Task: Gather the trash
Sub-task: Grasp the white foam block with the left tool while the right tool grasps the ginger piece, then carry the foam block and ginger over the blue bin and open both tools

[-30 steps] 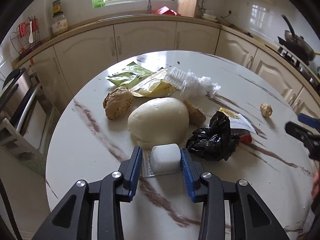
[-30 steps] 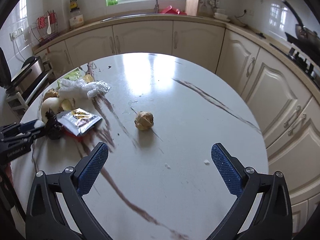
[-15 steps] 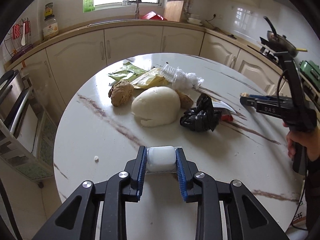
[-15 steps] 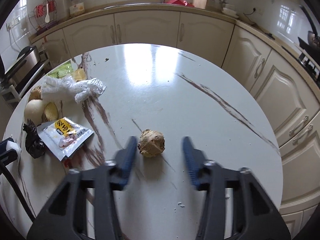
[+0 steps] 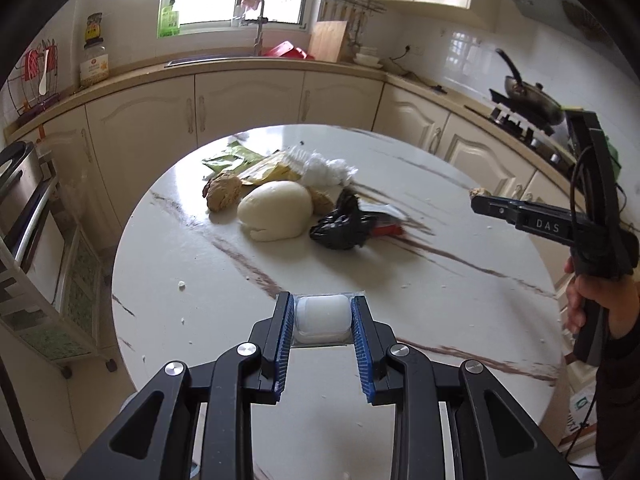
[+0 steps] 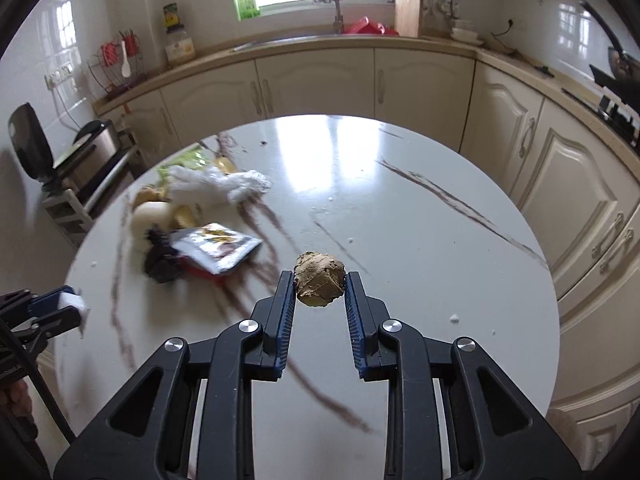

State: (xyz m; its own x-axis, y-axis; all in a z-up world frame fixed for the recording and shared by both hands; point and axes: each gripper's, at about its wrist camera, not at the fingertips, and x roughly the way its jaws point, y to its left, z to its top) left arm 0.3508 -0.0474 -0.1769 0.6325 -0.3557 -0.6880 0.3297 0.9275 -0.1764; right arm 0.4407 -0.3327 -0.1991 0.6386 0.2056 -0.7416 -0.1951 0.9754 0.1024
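Right tongs are clamped on the crumpled brown paper ball, both blue pads pressing its sides, and the ball sits clear above the round marble bench. A second ago those jaws stood wide with the ball lying loose on the bench ahead; they have just been closing, and now the ball is caught between them.

Over on the other side, the left tongs are gripping the small white blister pack, a clear tray with a white block sealed in it, pinched between the pads. It was down near the pile a second ago; now it hangs nearer the bench's close edge, and the pile looks farther off.

The pile itself lies at the far left of the bench: a white dough-like lump, a brown paper wad touching its left side, green and yellow wrappers behind, a crumpled white plastic film, a black bag just beside the lump, and a printed sachet against the bag.

In the left view, a hand holds the right tool's handle.
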